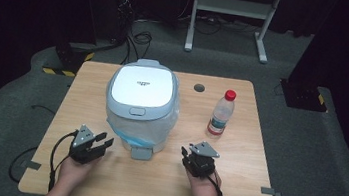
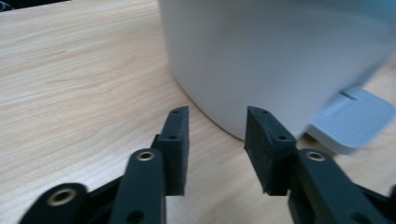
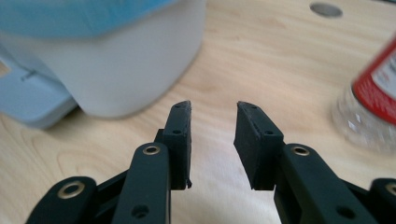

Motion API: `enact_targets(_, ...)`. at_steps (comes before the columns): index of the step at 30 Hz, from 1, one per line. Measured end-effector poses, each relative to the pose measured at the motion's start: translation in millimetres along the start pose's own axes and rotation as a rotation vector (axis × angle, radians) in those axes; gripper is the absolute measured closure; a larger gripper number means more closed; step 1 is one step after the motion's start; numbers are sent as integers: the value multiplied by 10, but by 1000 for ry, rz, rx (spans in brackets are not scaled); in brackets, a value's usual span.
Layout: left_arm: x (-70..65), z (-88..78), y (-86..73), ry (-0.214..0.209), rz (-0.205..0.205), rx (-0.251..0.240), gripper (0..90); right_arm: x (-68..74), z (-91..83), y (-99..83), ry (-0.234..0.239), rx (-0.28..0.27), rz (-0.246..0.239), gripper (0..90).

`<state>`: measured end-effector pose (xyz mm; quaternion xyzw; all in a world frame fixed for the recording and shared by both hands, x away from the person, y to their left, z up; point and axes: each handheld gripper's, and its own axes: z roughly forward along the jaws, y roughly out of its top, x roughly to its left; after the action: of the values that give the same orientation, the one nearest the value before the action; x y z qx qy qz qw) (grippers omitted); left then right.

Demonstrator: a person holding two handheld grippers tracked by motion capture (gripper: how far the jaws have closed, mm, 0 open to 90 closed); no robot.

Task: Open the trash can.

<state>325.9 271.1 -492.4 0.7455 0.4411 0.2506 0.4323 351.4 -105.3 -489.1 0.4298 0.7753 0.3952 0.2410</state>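
White-lidded grey-blue bin [image 1: 141, 105], red-capped clear bottle [image 1: 221, 113] with seemingly red-white label, pale woodgrain table [image 1: 235, 161], black tools.

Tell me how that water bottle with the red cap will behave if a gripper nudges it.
The bottle stands upright, tall and narrow, so a push near its red cap would probably tip it. Its clear plastic looks thin, likely light and easily squeezed. Once down, its round body would probably roll.

A wooden table [image 1: 102, 180] carries a pedal bin [image 1: 141, 105] and bottle [image 1: 221, 113].
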Motion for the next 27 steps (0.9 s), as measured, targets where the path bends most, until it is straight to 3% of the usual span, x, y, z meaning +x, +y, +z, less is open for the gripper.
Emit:
enact_targets(5, -134, -102, 11, -25, 15, -29, 480, -31, -83, -156, -26, 22, 9, 636)
enact_targets(11, -327, -108, -28, -73, 39, -5, 460, -70, -201, -268, -51, 21, 11, 608)
enact_targets(16, -463, -80, -12, -121, 72, 16, 612, -131, -250, -334, -58, 9, 30, 610)
enact_targets(21, -593, -18, 16, -144, 100, 15, 662, -172, -251, -366, -59, 11, 48, 612)
enact_targets(24, -644, 85, 38, -168, 88, 12, 680, -183, -250, -372, -57, 10, 56, 614)
enact_targets(27, -691, 202, 39, -167, 105, 15, 687, -184, -251, -376, -55, 7, 58, 614)
